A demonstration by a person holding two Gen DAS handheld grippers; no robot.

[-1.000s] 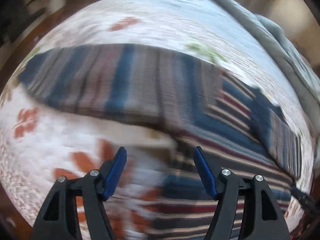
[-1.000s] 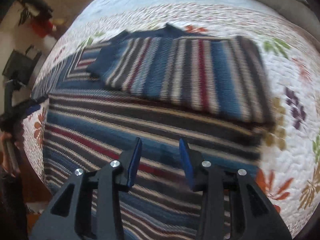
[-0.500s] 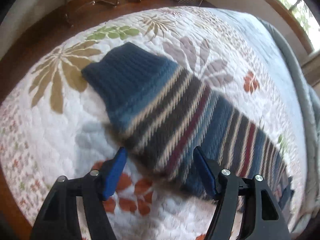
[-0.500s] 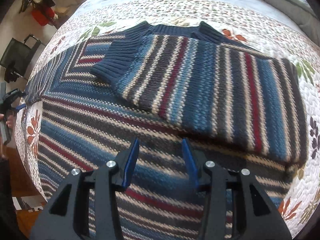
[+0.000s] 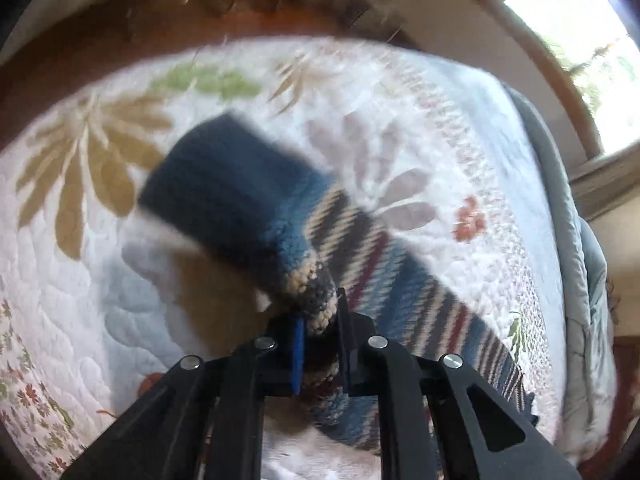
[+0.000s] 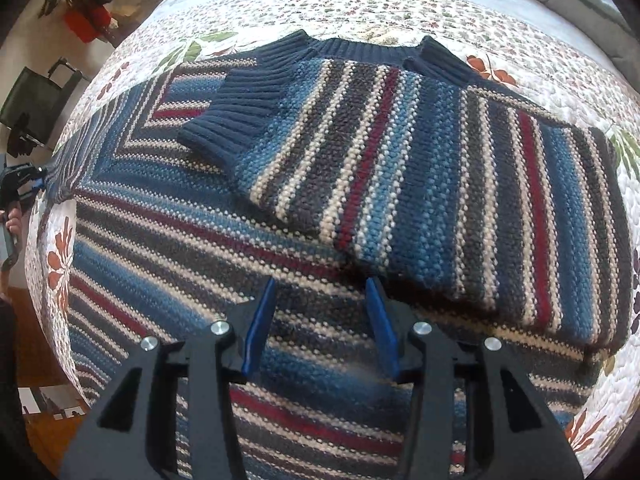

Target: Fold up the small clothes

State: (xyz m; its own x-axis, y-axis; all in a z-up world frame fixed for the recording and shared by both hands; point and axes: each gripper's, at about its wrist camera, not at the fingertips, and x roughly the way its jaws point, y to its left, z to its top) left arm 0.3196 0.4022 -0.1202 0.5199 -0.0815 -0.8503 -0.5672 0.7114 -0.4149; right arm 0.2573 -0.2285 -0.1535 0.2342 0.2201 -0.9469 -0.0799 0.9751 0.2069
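So my left gripper [image 5: 320,336] is closing and its pads are already pinching the striped sleeve [image 5: 320,272] just behind the dark blue cuff [image 5: 224,176], with that cuff end raised off the floral quilt [image 5: 420,112] and a bit blurry. My right gripper [image 6: 320,320] hangs over the middle of the striped sweater [image 6: 280,280], jaws part-way apart and opening, nothing pinched between them. The sweater lies flat on the quilt, its other sleeve [image 6: 400,160] already folded across the chest with the ribbed cuff lying just below the collar [image 6: 360,50].
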